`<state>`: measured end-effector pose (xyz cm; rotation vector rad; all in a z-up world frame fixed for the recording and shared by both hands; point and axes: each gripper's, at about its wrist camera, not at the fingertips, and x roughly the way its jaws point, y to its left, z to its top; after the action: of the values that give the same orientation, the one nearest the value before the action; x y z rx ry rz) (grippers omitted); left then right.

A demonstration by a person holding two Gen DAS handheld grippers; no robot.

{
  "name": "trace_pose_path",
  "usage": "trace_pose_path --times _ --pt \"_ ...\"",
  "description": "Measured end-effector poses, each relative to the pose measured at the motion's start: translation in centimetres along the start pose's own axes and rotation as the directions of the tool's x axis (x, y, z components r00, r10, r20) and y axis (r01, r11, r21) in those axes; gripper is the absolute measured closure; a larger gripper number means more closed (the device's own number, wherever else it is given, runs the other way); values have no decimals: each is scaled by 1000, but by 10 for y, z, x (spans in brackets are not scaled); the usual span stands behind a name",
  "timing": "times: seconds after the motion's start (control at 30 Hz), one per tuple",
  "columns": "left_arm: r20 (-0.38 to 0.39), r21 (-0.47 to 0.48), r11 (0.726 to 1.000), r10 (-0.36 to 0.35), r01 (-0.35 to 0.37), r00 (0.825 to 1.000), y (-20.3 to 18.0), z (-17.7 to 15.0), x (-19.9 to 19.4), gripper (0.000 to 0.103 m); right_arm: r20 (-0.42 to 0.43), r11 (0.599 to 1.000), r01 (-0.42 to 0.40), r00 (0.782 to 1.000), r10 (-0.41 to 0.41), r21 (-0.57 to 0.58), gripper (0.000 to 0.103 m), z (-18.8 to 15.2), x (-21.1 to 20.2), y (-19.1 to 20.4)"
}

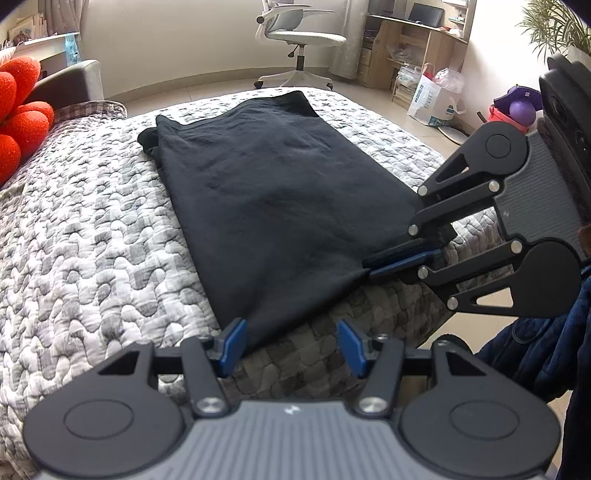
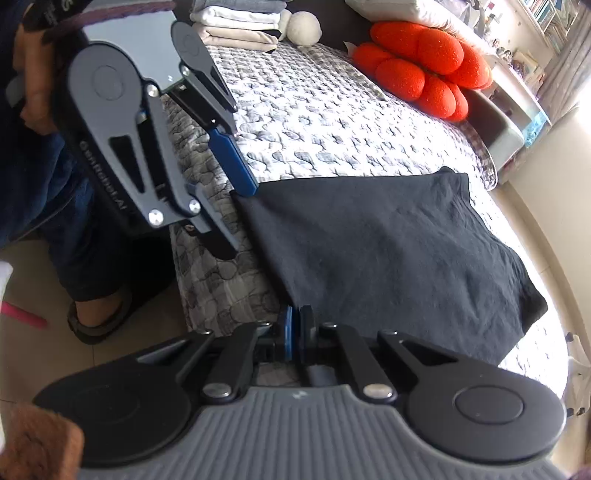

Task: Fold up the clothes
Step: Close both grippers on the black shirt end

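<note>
On the grey-and-white quilted bedspread [image 1: 92, 221], a dark navy folded cotton garment [image 1: 266, 192] lies flat as a long rectangle, its near hem at the bed's edge and slightly overhanging. Right gripper [image 2: 295, 332], blue pads pressed together, pinches the hem's near right corner. Left gripper [image 1: 291, 345] stands with pads apart, one pad touching the hem's left corner, nothing between them. Bare quilt extends widely to the garment's left; a narrower strip borders its right edge. Orange lobed plush cushion [image 2: 424, 70] and stacked pale folded laundry [image 2: 236, 26] rest well apart from it. White office chair [image 1: 299, 37] stands beyond the bed.
</note>
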<state>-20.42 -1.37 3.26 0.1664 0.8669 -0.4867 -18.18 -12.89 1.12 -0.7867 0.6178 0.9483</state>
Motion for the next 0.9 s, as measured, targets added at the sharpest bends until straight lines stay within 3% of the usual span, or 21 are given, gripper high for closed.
trace_pose_path --times 0.13,0.3,0.4,0.53,0.57,0.67,0.7,0.83,0.9 --pt "39 26 999 30 -31 999 -3 2 -3 46 12 1000 0 1000 0 20 101 2 -3 -3" --pt "80 123 991 48 -57 996 -20 4 -1 46 39 998 -2 999 -1 60 101 3 -9 -12" --pt "102 219 969 91 -112 991 -34 4 7 45 47 997 -2 999 -1 71 101 5 -11 -14" --pt "100 261 953 133 -155 986 -38 8 18 46 52 997 -4 999 1 72 101 6 -13 -15" --pt "96 266 950 141 -162 985 -38 9 20 48 55 997 -5 998 1 76 101 6 -14 -16" --pt "86 260 951 146 -164 985 -33 11 22 82 61 996 -8 998 3 87 101 4 -16 -18" --pt "84 254 954 146 -163 986 -31 12 22 87 62 996 -11 998 5 91 101 4 -17 -18" --pt "74 176 978 97 -109 993 -18 19 17 93 59 995 -23 998 17 101 99 1 -18 -18" --pt "68 150 985 77 -87 995 -14 21 18 94 50 995 -21 999 16 93 88 -3 -17 -16"
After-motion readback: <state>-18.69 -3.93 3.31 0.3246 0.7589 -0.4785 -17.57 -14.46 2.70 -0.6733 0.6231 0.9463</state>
